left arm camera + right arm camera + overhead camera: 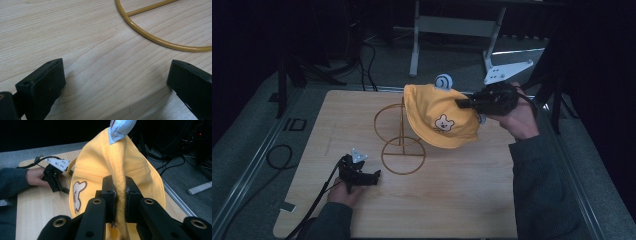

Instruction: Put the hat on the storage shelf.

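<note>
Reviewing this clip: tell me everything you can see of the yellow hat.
The yellow hat is a soft fabric child's hat with stitched seams, a bear face patch on its side and a light blue ear-like tab on top. It hangs above the table over the gold wire stand, whose upper part it hides. The right gripper pinches a fold of its brim between shut jaws. Whether it touches the stand cannot be told.

You're in a lab-like recording space: a bare wooden worktop (452, 200), black curtains (597, 40) all round, cables (367, 60) across grey floor (242, 145), a metal stand (452, 30) behind.
</note>
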### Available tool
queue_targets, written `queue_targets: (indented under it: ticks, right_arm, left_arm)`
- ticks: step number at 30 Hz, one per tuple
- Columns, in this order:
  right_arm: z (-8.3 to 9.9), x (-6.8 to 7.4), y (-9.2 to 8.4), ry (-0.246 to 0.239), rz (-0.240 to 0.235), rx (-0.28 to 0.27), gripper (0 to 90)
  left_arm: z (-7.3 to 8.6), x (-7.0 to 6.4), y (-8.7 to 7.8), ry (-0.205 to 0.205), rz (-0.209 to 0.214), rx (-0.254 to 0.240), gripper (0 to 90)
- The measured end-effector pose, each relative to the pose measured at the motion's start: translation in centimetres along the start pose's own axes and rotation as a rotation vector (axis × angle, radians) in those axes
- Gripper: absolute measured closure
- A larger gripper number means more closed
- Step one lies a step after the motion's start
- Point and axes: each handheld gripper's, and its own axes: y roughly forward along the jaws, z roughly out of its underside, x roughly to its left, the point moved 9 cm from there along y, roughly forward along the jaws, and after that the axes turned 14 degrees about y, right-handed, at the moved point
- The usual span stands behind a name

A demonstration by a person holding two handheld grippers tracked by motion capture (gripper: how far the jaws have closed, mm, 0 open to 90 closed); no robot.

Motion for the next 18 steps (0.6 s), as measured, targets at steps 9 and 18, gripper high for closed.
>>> queue_targets:
  ticks: [9,18]
  right_arm:
    - [-1.1,0.9,1.2,-0.019,-0.025,-0.006,81.7]
    - [-2.1,1.5,2.5,-0.026,-0.041,-0.003,81.7]
  left_arm:
    - [0.0,0.0,0.0,-0.003,-0.002,-0.004,1.9]
    - [0.0,0.0,0.0,-0.003,-0.002,-0.004,1.9]
